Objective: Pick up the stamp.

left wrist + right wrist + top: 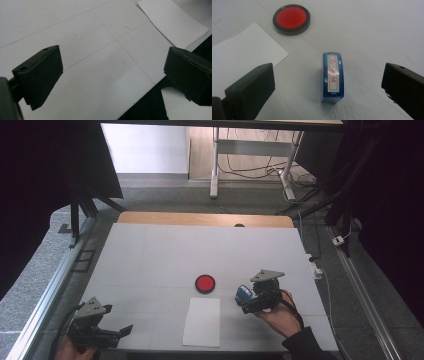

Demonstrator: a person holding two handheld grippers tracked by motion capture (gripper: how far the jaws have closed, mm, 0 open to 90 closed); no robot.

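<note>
A blue stamp [332,77] with a white label of red characters lies flat on the white table, between the wide-apart jaws of my right gripper [327,87]. In the high view the stamp [243,292] sits just left of the right gripper [250,301], which is open. A round red ink pad [205,283] in a black case rests near the table's middle; it is the ink pad [291,19] beyond the stamp. A white paper sheet [202,321] lies near the front edge. My left gripper [124,331] hovers open over bare table at the front left, the sheet's corner [172,22] ahead of it.
The white table top [165,255] has a wooden strip along its far edge. Metal rails run down both sides of the table. Desk legs and cables stand on the floor beyond. The table's front edge [140,100] passes just under the left gripper.
</note>
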